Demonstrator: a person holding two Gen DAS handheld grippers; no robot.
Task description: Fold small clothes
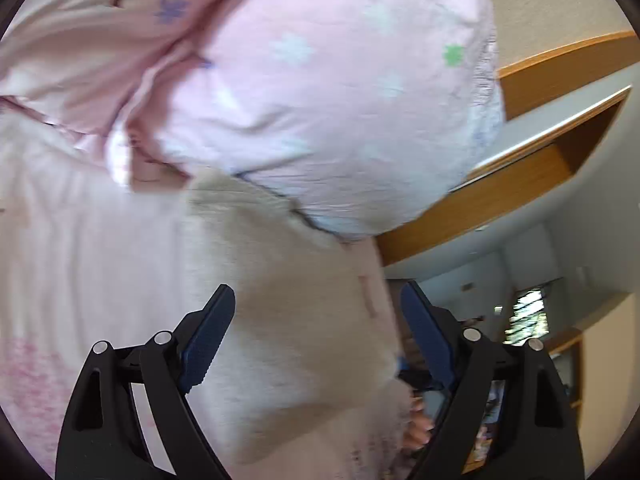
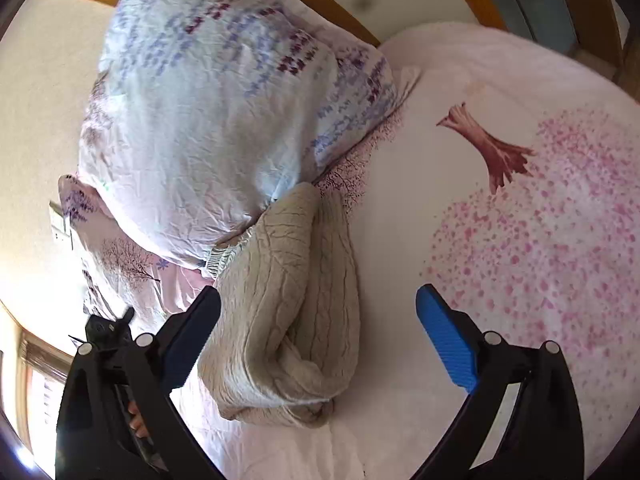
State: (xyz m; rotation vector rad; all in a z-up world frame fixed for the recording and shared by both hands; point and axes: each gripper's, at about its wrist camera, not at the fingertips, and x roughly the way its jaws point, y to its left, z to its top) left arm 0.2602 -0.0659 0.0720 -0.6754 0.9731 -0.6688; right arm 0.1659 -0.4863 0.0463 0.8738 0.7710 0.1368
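Note:
A beige knitted garment [image 2: 288, 312] lies folded in a thick roll on the bed, its far end against a pillow. In the left wrist view it [image 1: 296, 320] fills the space between my fingers, blurred and very close. My left gripper [image 1: 316, 320] is open, its jaws on either side of the garment. My right gripper [image 2: 320, 328] is open just above the garment's near part, its left finger [image 2: 192, 336] beside the roll and its right finger [image 2: 448, 344] over bare sheet. The left gripper also shows at the lower left of the right wrist view [image 2: 108, 336].
A pale floral pillow [image 2: 216, 120] lies at the head of the bed; it shows in the left wrist view [image 1: 320, 92] too. The sheet [image 2: 540, 220] carries a pink tree print. A wooden headboard [image 1: 500, 192] and walls stand behind.

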